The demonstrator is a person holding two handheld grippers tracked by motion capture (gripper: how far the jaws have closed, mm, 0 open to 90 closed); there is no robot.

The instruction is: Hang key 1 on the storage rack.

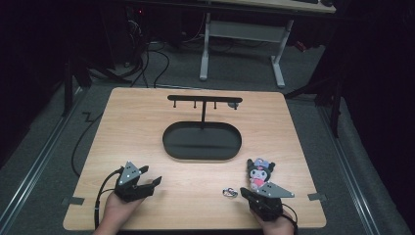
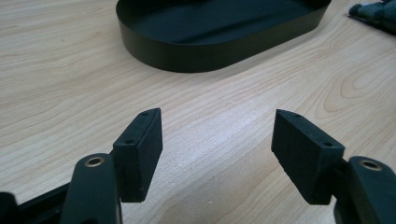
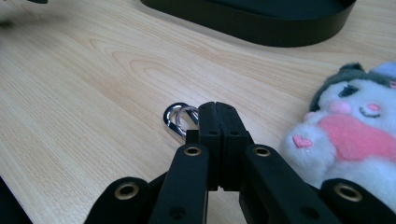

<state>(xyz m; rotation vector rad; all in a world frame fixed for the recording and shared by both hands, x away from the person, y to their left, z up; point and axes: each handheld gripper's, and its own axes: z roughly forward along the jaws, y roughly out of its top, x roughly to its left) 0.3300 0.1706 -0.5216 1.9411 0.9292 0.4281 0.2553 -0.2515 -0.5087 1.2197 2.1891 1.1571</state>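
Observation:
A black-and-white plush toy [image 1: 258, 172] with a pink front lies on the wooden table at the front right, large at the right of the right gripper view [image 3: 355, 135]. A small silver key ring [image 1: 229, 192] lies to its left. My right gripper [image 1: 243, 194] rests beside the plush with its jaws pressed together [image 3: 217, 109]. The ring [image 3: 176, 119] sits at the jaw tips, partly hidden behind the left one, and I cannot tell whether it is pinched. My left gripper [image 1: 150, 175] stands open at the front left, with bare table between its jaws [image 2: 217, 140].
A black oval tray [image 1: 169, 142] sits mid-table, and its wall shows ahead of both grippers [image 2: 196, 56] [image 3: 261, 28]. From it rises a black rack [image 1: 203, 99] with a crossbar of small hooks. Beyond the table stand a desk's legs and floor cables.

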